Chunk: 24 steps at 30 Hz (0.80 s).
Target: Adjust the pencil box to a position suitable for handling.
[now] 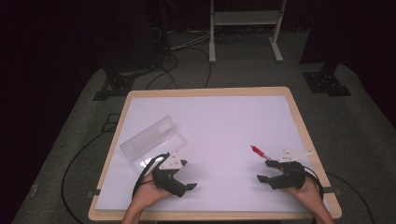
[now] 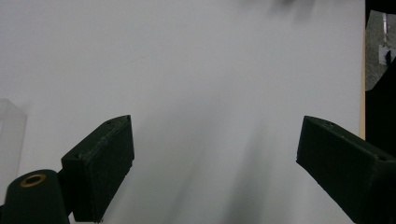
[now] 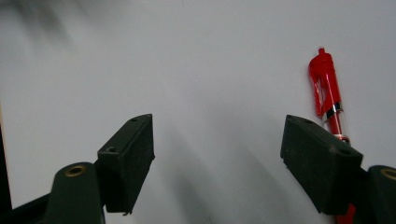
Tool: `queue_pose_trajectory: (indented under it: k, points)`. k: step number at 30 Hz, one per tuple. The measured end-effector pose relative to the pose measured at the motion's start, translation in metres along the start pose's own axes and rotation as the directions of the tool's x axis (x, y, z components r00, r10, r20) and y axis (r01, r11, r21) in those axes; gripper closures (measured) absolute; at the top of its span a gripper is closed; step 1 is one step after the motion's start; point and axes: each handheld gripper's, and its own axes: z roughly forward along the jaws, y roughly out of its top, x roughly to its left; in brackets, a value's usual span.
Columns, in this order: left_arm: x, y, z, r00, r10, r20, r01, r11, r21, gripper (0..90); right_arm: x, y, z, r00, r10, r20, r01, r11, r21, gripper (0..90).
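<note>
A red pen lies on the white table top at the right, pointing away and to the left. My right gripper rests just in front of it, open, with nothing between its jaws. In the right gripper view the pen runs up beside and behind the right-hand jaw, outside the gap of the gripper. A clear plastic box lies tilted at the left. My left gripper sits open just in front of it and holds nothing; the box's corner shows at the left edge.
The table's wooden rim runs close under both hands. Its right edge shows in the left gripper view. Cables and stand feet lie on the grey floor around the table.
</note>
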Motion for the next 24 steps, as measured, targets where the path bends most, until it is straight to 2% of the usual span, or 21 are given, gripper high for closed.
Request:
queue_pose_trajectory:
  k: [15,24]
  points:
    - [0.008,0.001,-0.015,0.9992,-0.001,-0.040,0.000,0.9998,-0.022,11.0,0.001,0.001,0.000,0.9999,-0.003,0.010,0.003,1.000,0.001,24.8]
    - [0.017,-0.006,-0.026,0.9966,-0.027,-0.078,0.025,0.9992,-0.032,11.3,0.003,0.004,0.003,0.9999,-0.009,0.013,0.009,1.000,0.006,24.7]
